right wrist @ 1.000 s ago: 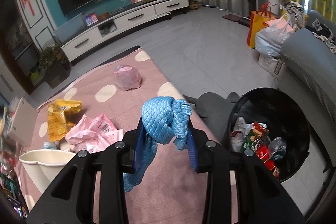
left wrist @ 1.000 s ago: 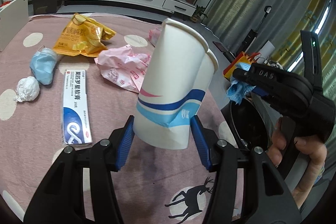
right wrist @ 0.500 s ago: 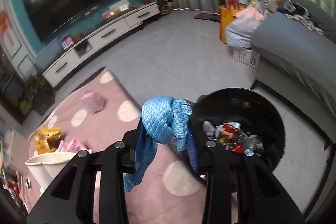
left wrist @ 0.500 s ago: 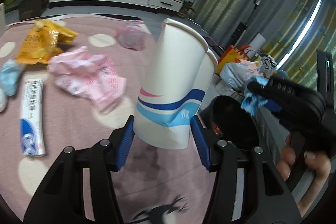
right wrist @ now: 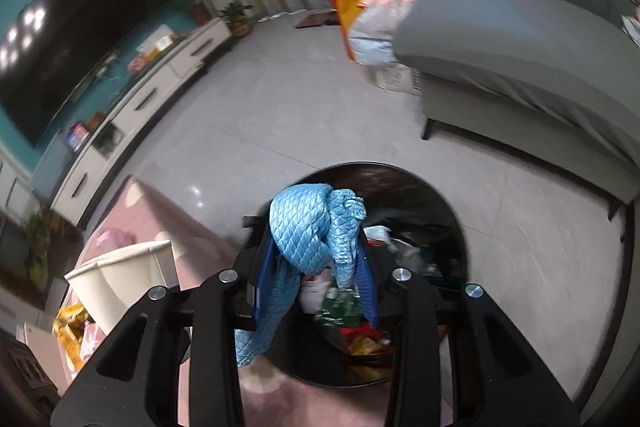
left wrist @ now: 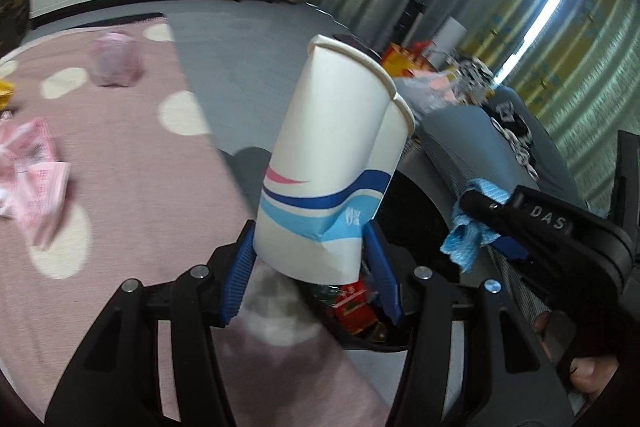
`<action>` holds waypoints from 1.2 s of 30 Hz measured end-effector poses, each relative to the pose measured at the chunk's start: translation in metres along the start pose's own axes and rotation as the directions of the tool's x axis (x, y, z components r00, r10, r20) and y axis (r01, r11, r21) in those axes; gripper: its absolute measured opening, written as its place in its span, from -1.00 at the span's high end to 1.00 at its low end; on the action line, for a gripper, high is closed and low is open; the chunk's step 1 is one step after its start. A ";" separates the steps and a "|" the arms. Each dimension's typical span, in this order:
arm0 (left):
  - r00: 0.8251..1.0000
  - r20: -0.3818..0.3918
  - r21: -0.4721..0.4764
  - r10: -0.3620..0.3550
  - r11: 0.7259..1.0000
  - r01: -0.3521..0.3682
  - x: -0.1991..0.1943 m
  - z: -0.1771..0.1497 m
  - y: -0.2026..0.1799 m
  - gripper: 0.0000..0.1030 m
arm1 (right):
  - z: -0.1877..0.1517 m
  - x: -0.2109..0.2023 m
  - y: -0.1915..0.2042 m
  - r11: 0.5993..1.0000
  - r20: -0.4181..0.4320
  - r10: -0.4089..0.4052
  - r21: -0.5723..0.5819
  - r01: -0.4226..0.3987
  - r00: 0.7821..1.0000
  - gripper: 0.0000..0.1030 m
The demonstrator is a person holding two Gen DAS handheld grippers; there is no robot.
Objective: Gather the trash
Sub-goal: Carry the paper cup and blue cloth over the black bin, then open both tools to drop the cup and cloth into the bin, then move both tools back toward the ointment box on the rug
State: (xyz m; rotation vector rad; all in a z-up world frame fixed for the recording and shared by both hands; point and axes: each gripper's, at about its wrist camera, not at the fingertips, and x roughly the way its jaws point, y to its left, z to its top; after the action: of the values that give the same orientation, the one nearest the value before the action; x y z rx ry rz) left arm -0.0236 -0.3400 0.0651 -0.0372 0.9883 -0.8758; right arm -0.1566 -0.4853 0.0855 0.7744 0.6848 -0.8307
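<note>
The black trash bin (right wrist: 420, 211) lies directly below and just ahead of the right gripper (right wrist: 316, 263), which looks nearer its middle than the left gripper (left wrist: 312, 267), whose tips sit over the bin's near edge beside the pink rug (left wrist: 120, 155). The left gripper is clamped on the base of a white paper cup (left wrist: 332, 171) with blue and pink stripes, its long axis upright, leaning slightly, its rim creased. The right gripper is clenched on a knotted, quilted blue cloth (right wrist: 312, 231), one tail dangling below the pads.

Window daylight, motion-blurred surroundings, fisheye-warped dark edges.
</note>
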 end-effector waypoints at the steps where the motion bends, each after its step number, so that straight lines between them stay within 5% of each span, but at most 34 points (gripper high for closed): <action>1: 1.000 -0.009 -0.001 -0.014 1.000 0.014 0.007 -0.002 -0.005 -0.07 | 0.001 0.002 -0.007 1.000 -0.005 -0.015 0.016 0.015 1.000 0.29; 9: 0.996 -0.087 0.043 -0.024 0.999 0.027 0.046 -0.008 -0.029 -0.05 | 0.004 0.019 -0.048 0.989 -0.054 -0.080 0.122 0.086 0.995 0.29; 13: 0.994 -0.103 0.058 -0.030 0.998 0.036 0.055 -0.011 -0.034 0.12 | 0.006 0.022 -0.054 0.987 -0.066 -0.067 0.140 0.076 0.996 0.29; 21: 0.988 -0.148 0.080 -0.040 0.995 0.053 0.070 -0.020 -0.043 0.10 | 0.009 0.026 -0.053 0.986 -0.077 -0.075 0.140 0.086 0.994 0.29; 26: 0.991 -0.121 0.047 -0.055 0.997 0.061 0.059 -0.018 -0.039 -0.42 | 0.010 0.025 -0.052 0.987 -0.071 -0.070 0.139 0.080 0.995 0.23; 30: 0.997 -0.067 0.042 -0.048 0.998 0.051 0.039 -0.016 -0.032 -0.76 | 0.011 0.017 -0.050 0.984 -0.043 -0.077 0.158 0.083 0.996 -0.23; 36: 0.999 0.040 0.043 0.007 0.999 -0.008 -0.014 -0.007 -0.011 -0.91 | 0.013 -0.002 -0.037 0.984 0.023 -0.086 0.157 0.081 0.996 -0.63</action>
State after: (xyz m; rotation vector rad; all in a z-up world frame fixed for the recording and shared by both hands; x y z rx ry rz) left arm -0.0390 -0.3355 0.0749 -0.0139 0.9314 -0.8863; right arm -0.1859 -0.5113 0.0824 0.8773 0.6344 -0.9794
